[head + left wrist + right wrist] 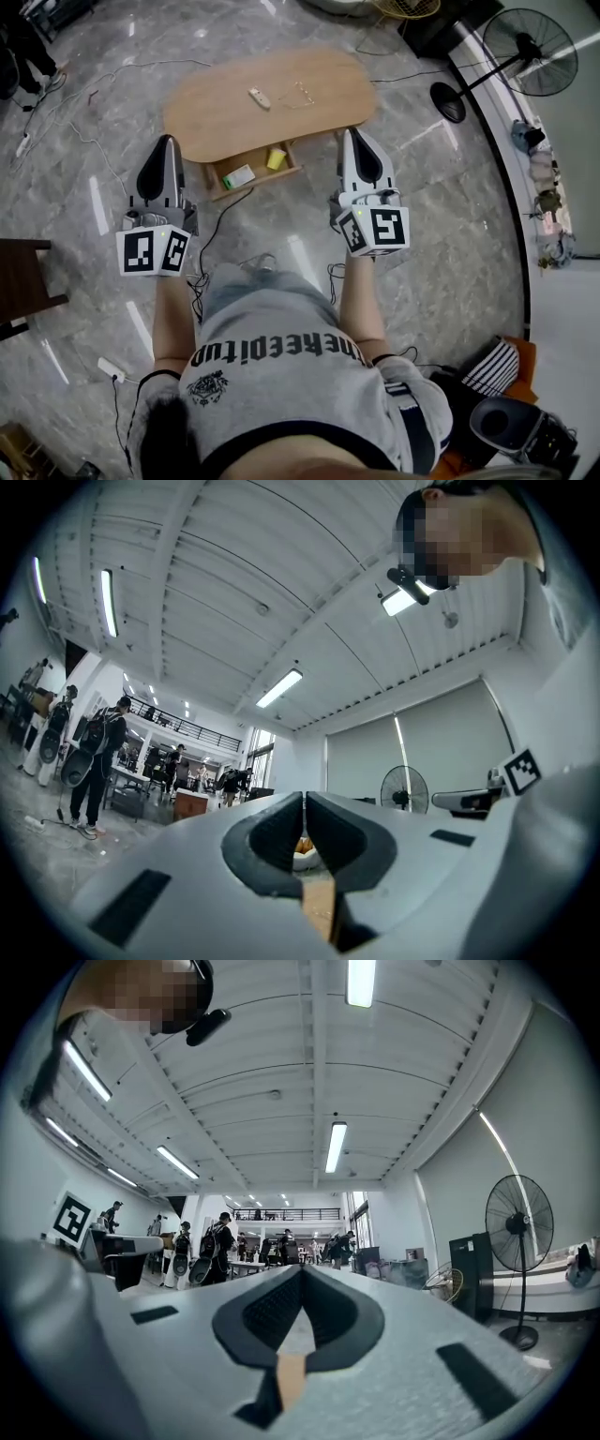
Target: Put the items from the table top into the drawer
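A black pedestal fan [528, 42] stood on the polished grey marble floor [84, 187], with its round base [447, 101] to the lower left of its head. Below the fan, along the pale wall, lay a row of bundled clothes and bags [544, 192]. Much farther below it, a black-and-white striped bag [494, 366] sat beside a dark round container [506, 427]. Well left of the fan, thin cables [141, 64] trailed over the floor, and a white power strip [111, 369] lay lower down. A dark wooden piece of furniture [23, 281] stood farthest from the fan, at the left edge. Behind the fan hung pale blinds [422, 752]. Left of it, in the right gripper view, people with backpacks [217, 1241] stood under ceiling strip lights [336, 1146].
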`<act>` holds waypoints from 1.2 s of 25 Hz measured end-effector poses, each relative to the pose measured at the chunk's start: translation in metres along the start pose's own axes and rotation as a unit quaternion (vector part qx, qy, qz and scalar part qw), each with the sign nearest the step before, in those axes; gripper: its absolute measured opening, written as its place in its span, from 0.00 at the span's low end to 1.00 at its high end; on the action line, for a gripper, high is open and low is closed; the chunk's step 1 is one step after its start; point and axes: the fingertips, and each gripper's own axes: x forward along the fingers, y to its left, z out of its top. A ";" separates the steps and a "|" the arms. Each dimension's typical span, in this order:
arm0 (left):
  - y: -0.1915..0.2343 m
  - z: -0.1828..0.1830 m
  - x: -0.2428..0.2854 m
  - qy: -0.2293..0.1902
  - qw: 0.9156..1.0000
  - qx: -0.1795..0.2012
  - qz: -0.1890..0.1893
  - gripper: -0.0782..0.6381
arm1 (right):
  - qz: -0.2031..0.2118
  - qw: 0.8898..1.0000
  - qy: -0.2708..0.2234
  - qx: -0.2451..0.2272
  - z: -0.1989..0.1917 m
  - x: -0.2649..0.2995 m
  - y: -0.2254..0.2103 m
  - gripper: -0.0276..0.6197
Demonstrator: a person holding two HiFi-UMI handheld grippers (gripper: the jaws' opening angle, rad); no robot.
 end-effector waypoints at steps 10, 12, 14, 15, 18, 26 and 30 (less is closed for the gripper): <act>0.003 -0.010 0.038 0.009 1.000 0.008 0.005 0.13 | 0.003 1.000 0.005 0.019 -0.017 0.028 -0.024 0.05; 0.007 -0.014 0.051 0.008 1.000 0.007 0.003 0.13 | -0.003 1.000 0.006 0.019 -0.022 0.038 -0.031 0.05; 0.013 -0.019 0.065 0.008 1.000 0.005 0.000 0.13 | -0.010 1.000 0.005 0.020 -0.024 0.050 -0.039 0.05; 0.016 -0.021 0.074 0.009 1.000 0.005 -0.002 0.13 | -0.012 1.000 0.004 0.020 -0.025 0.058 -0.043 0.05; 0.029 -0.026 0.102 0.008 1.000 0.006 -0.008 0.13 | -0.016 1.000 0.005 0.016 -0.026 0.086 -0.050 0.05; 0.071 -0.032 0.183 -0.008 0.999 0.016 -0.033 0.13 | -0.031 0.999 0.006 0.012 -0.034 0.169 -0.063 0.05; 0.094 -0.037 0.217 -0.012 0.999 0.016 -0.045 0.13 | -0.039 0.999 0.008 0.014 -0.040 0.207 -0.064 0.05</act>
